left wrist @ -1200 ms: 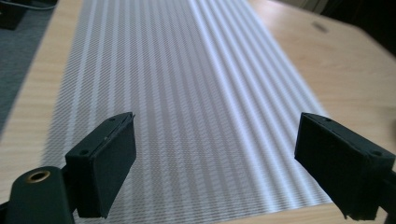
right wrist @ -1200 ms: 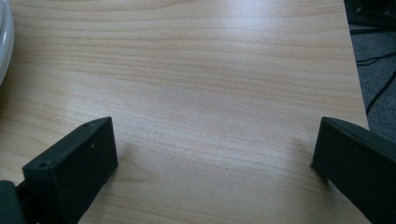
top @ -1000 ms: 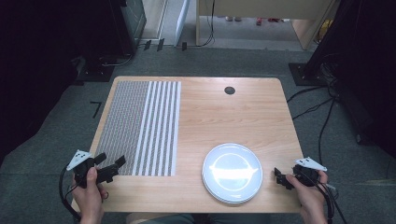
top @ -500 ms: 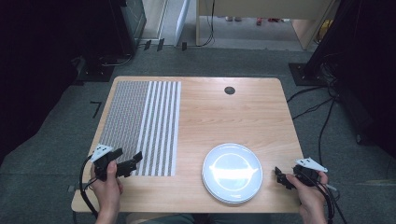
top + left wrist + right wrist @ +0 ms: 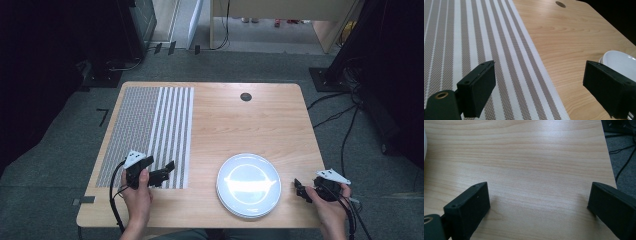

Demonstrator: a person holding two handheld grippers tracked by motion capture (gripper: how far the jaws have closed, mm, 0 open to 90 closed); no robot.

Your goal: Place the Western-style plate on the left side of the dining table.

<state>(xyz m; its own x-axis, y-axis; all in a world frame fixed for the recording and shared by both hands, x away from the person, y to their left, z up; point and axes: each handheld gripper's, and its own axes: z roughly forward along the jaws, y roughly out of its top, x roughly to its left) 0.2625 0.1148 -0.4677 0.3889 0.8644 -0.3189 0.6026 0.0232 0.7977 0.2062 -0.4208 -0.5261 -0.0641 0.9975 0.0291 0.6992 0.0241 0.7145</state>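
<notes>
A white plate (image 5: 249, 184) sits on the wooden table (image 5: 250, 130) near its front edge, right of centre. A grey-and-white striped placemat (image 5: 150, 130) covers the table's left part. My left gripper (image 5: 167, 172) hovers over the placemat's near right corner, jaws wide open and pointing toward the plate. In the left gripper view, the left gripper (image 5: 539, 72) frames the placemat (image 5: 486, 45) edge and bare wood, with the plate (image 5: 619, 60) just beyond the right jaw. My right gripper (image 5: 299, 191) is right of the plate, open. In its own view the right gripper (image 5: 539, 192) has only bare wood between the jaws.
A small dark round hole (image 5: 245, 96) is set in the table near its far edge. Cables (image 5: 345, 115) trail on the grey floor to the right. Dark equipment stands beyond the far left corner.
My left gripper has moved right and forward, from off the table's left edge onto the placemat's near right corner. The right gripper has barely shifted.
</notes>
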